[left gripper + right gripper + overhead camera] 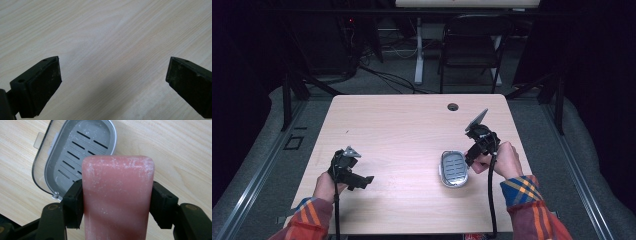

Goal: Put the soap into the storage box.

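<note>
No readable text, labels, brands, numbers or signs anywhere: none on the pink rectangular soap bar (117, 195), the grey slotted plastic soap dish (80, 150), or the pale wood-grain table (402, 130).
</note>
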Demonstrator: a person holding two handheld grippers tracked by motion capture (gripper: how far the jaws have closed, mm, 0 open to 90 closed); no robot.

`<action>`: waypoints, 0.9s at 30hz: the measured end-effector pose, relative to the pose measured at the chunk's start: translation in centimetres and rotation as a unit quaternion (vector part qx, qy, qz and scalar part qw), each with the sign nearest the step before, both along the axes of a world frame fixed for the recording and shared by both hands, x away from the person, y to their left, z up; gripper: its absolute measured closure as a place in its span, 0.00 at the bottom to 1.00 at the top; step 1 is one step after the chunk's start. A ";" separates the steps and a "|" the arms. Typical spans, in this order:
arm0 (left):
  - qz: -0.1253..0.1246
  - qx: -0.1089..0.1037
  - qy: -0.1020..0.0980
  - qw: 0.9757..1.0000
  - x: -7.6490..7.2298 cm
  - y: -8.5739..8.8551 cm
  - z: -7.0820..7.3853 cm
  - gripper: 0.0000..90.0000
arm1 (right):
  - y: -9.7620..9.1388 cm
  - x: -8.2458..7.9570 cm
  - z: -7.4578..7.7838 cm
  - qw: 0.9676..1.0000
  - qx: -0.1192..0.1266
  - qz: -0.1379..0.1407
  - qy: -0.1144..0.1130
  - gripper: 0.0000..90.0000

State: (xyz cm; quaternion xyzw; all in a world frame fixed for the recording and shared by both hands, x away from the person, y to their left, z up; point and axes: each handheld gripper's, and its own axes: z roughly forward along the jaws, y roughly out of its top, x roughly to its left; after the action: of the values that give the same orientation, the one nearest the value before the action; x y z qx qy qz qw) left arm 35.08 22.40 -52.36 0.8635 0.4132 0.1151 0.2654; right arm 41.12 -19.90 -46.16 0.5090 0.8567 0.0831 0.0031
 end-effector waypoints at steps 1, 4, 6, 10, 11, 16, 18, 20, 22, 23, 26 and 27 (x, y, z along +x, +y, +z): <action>0.000 0.000 0.000 1.000 0.0 0.0 0.0 0.00 | 0.1 0.0 0.1 1.000 -0.002 0.004 0.003 0.42; 0.000 0.000 0.000 1.000 0.0 0.0 0.0 0.00 | 0.3 0.0 0.1 1.000 -0.001 0.007 0.002 0.42; -0.001 0.001 0.000 1.000 0.0 0.0 0.0 0.00 | 0.3 0.0 0.2 1.000 -0.003 0.007 0.002 0.42; -0.001 0.002 0.000 1.000 0.0 0.0 0.0 0.00 | 0.7 0.1 0.2 1.000 -0.002 0.012 -0.001 0.42; -0.001 0.002 0.000 1.000 0.0 0.0 0.0 0.00 | 0.7 0.1 0.2 1.000 -0.002 0.012 -0.001 0.42; -0.001 0.002 -0.001 1.000 0.0 0.0 0.0 0.00 | 1.2 0.2 0.1 1.000 -0.003 0.014 -0.002 0.41; -0.002 0.002 0.000 1.000 0.0 0.0 0.0 0.00 | 1.4 0.3 0.0 1.000 -0.002 0.013 -0.005 0.42; -0.002 0.003 0.000 1.000 0.0 -0.1 0.0 0.00 | 1.6 0.3 -0.1 1.000 -0.002 0.011 -0.004 0.41; -0.002 0.002 0.000 1.000 0.0 -0.1 0.0 0.00 | 1.7 0.5 -0.2 1.000 -0.002 0.018 -0.002 0.42; -0.003 0.002 0.000 1.000 0.0 0.0 0.0 0.00 | 1.7 0.5 -0.2 1.000 -0.002 0.018 -0.002 0.42; -0.003 0.002 0.000 1.000 0.0 0.0 0.0 0.00 | 2.1 0.6 -0.4 1.000 -0.004 0.021 0.003 0.41; -0.003 0.002 0.000 1.000 0.0 0.0 0.0 0.00 | 2.1 0.6 -0.4 1.000 -0.004 0.021 0.003 0.41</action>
State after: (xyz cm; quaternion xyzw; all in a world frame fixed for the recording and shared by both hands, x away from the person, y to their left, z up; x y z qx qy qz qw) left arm 35.05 22.35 -52.38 0.8650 0.4106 0.1156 0.2641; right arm 41.76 -17.77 -46.57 0.4915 0.8674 0.0783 0.0013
